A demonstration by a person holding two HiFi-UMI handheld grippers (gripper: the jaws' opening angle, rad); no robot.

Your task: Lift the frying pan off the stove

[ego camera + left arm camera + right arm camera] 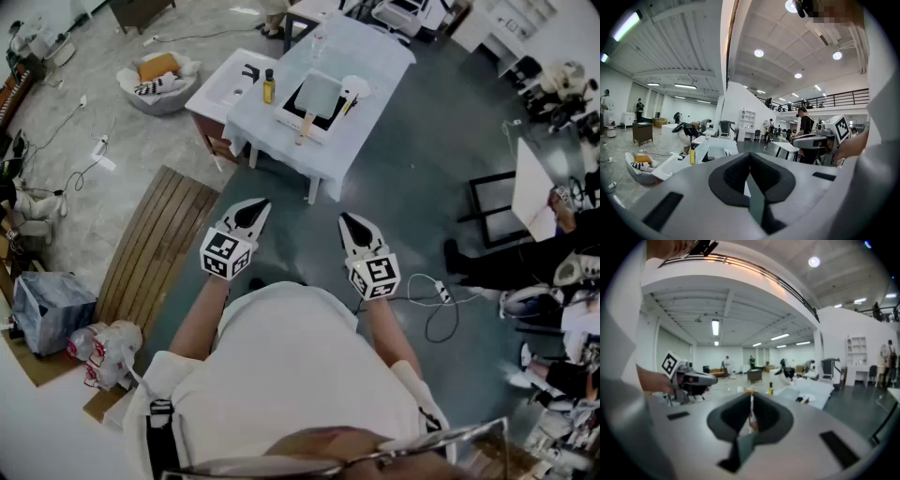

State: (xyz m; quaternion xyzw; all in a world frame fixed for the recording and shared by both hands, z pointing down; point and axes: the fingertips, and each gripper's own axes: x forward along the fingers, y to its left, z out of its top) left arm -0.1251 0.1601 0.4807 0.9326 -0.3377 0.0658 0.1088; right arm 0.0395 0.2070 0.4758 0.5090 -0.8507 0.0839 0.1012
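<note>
Located on a table (pixel 375 70) draped in smooth white cloth: flat black stove (pixel 291 103) with a white rim. Resting on it: frying pan (pixel 320 93), squarish with rounded corners, pale grey, matte, with a straight wooden handle angled toward the near table edge. Just beside the stove: a yellow bottle (pixel 268 87). Well apart from the pan, held over dark floor: left gripper (pixel 249 216) and right gripper (pixel 353 226), with white hard shells, black tapered pads, and cubes bearing black-and-white square markers. Jaws of both pressed fully together, nothing between them.
</note>
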